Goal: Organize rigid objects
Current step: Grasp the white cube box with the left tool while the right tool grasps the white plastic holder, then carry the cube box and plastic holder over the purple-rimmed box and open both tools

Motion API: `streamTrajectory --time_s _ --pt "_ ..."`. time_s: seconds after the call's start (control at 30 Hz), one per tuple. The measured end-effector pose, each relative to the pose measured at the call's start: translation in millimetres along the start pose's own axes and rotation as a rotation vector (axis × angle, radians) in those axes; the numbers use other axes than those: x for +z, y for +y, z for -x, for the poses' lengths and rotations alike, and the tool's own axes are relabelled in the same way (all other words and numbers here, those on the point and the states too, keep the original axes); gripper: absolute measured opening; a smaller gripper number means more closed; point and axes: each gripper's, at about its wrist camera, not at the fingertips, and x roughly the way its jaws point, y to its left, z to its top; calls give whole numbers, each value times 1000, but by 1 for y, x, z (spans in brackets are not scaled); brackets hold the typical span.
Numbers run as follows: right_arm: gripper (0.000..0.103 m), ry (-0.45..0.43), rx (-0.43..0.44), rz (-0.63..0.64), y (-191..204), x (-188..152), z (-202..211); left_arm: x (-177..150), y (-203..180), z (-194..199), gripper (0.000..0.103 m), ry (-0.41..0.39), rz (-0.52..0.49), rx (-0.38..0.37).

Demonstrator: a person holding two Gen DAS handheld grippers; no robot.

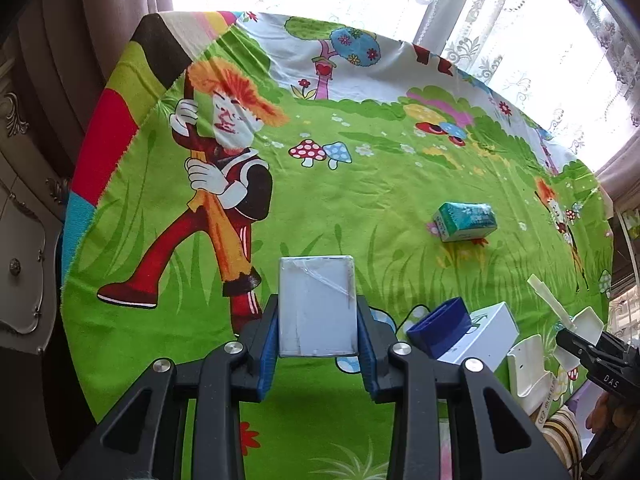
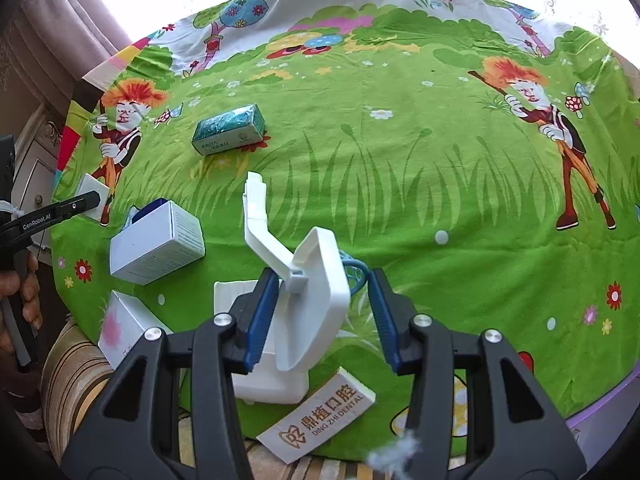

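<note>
My left gripper (image 1: 318, 320) is shut on a flat white box (image 1: 317, 304) and holds it above the cartoon cloth. It also shows in the right wrist view (image 2: 90, 201), still on the white box (image 2: 93, 192). My right gripper (image 2: 324, 292) is open around a white hinged plastic case (image 2: 316, 300) whose lid (image 2: 256, 220) stands open; the left pad touches it, the right pad is apart. In the left wrist view the right gripper (image 1: 576, 346) is at the case (image 1: 586, 322). A teal box (image 1: 466, 222) (image 2: 229, 129) lies further off.
A white carton (image 2: 156, 244) with a blue object (image 1: 440, 326) against it lies left of the case. A white box with a pink mark (image 2: 120, 328), a white stand (image 2: 268, 384) and a labelled dental box (image 2: 320, 416) sit near the table's front edge. A cabinet (image 1: 24, 240) stands left.
</note>
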Motion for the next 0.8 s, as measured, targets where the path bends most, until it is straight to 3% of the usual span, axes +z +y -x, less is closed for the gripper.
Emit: streamTrajectory --time_s 0.17,0.4,0.8 --pt "51 -46 -34 -7 -4 -8 21 -6 -20 19 35 -30 -15 -40" --pt "51 -87 -52 -49 -16 -28 44 -23 -75 37 35 -39 -95 -119" --pt "51 -142 -91 -127 -63 -77 95 -61 -180 46 35 12 -249 -231"
